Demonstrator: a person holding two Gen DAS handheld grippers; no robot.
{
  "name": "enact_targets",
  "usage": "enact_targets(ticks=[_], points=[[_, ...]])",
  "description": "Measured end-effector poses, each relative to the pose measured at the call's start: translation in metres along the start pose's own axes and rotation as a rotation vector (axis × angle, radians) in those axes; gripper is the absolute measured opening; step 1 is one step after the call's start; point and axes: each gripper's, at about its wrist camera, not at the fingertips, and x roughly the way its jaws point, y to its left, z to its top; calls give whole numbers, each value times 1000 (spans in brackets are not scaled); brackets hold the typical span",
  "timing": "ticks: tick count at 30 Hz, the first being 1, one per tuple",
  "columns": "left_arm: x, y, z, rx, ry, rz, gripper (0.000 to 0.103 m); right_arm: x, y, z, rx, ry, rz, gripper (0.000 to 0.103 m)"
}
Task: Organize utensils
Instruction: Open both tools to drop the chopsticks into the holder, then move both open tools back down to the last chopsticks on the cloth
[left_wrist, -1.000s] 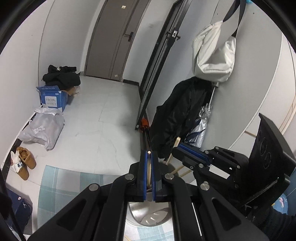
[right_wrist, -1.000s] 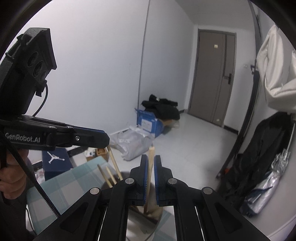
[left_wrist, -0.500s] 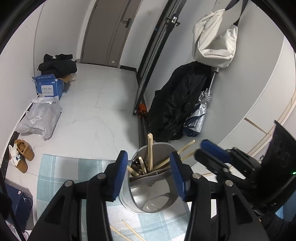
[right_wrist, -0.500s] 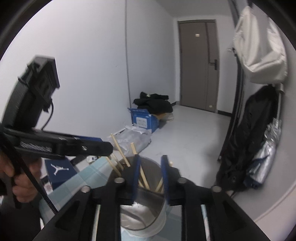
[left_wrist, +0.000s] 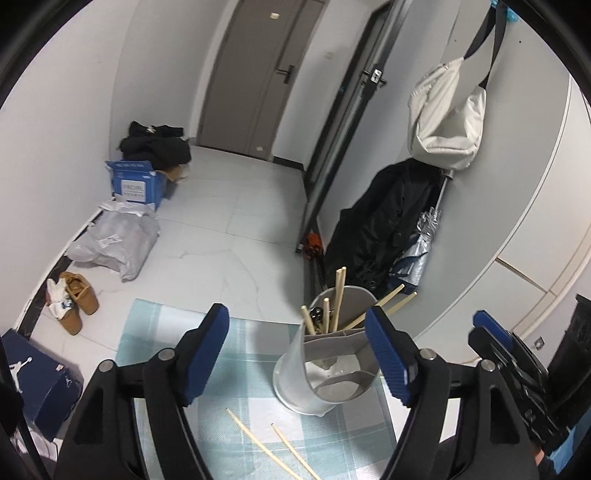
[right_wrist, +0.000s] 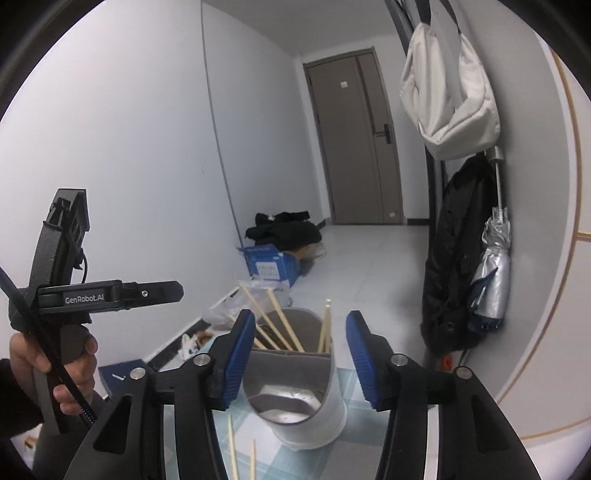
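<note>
My left tongs (left_wrist: 295, 354) and right tongs (right_wrist: 299, 354) have just been opening, both empty, flanking the holder (right_wrist: 295, 398).

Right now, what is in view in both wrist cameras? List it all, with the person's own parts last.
holder: one, grey, divided, on the mat
chopsticks in holder: several, pale wood, leaning out of the back compartment
loose chopsticks: two, pale wood, on the mat in front of the holder
mat: one, light blue check
white bag: one, hanging on the wall
black coat: one, below the bag
blue box: one, on the floor
left gripper: open, empty
right gripper: open, empty
hand: one, holding the left gripper's handle
</note>
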Motion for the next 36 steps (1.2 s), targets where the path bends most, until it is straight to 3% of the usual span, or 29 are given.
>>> enact_targets(ticks=[13, 26, 32, 36], points=[[-42, 5, -22, 10, -153, 170, 102, -30, 53, -17, -14, -49, 19, 76], [-47, 33, -62, 5, -196, 217, 102, -24, 76, -60, -2, -9, -1, 86], [-40, 52, -87, -31, -193, 271, 102, -13, 78, -85, -4, 61, -15, 86], [-24, 66, -102, -76, -136, 285, 102, -2, 76, -104, -3, 140, -12, 86]])
